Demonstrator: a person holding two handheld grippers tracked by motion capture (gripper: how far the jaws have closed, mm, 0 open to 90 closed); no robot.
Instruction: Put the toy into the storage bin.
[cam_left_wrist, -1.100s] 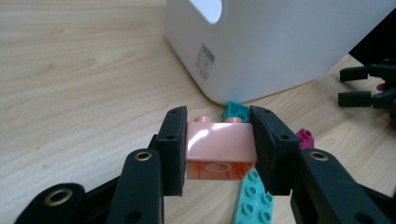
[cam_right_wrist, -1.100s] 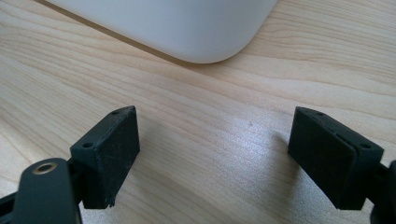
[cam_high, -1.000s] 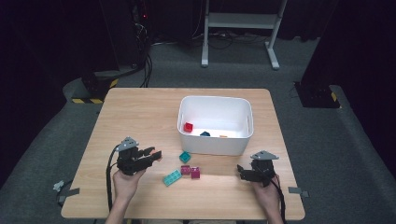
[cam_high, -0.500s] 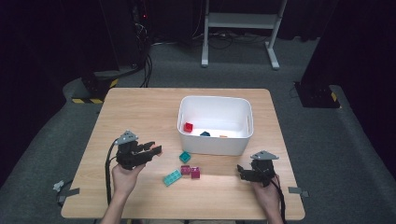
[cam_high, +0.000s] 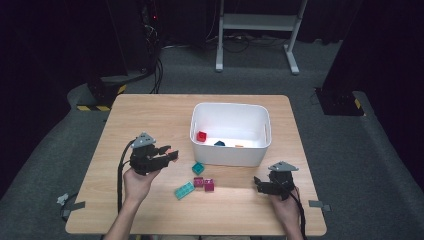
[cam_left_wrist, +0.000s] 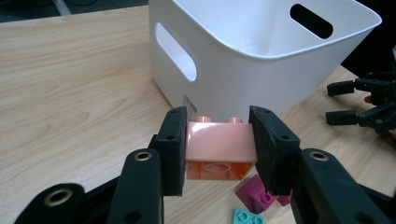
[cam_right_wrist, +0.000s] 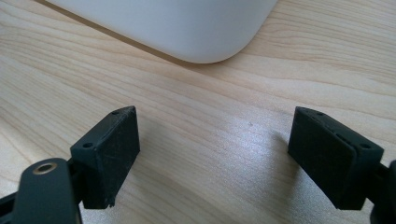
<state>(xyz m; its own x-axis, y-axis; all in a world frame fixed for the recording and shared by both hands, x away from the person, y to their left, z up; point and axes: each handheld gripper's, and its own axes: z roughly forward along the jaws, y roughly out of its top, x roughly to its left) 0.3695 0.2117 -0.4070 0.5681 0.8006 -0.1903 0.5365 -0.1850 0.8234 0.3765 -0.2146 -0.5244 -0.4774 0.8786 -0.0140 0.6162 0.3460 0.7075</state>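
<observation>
In the white bin (cam_high: 230, 150), a red brick (cam_high: 201, 136).

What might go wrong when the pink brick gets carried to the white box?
The left gripper holds the peach-pink brick by its two ends only, so it might slip and fall before it clears the white bin wall. The bin's rim stands higher than the brick now, so a low swing could bump the wall. A dropped brick may land on the magenta brick below.
</observation>
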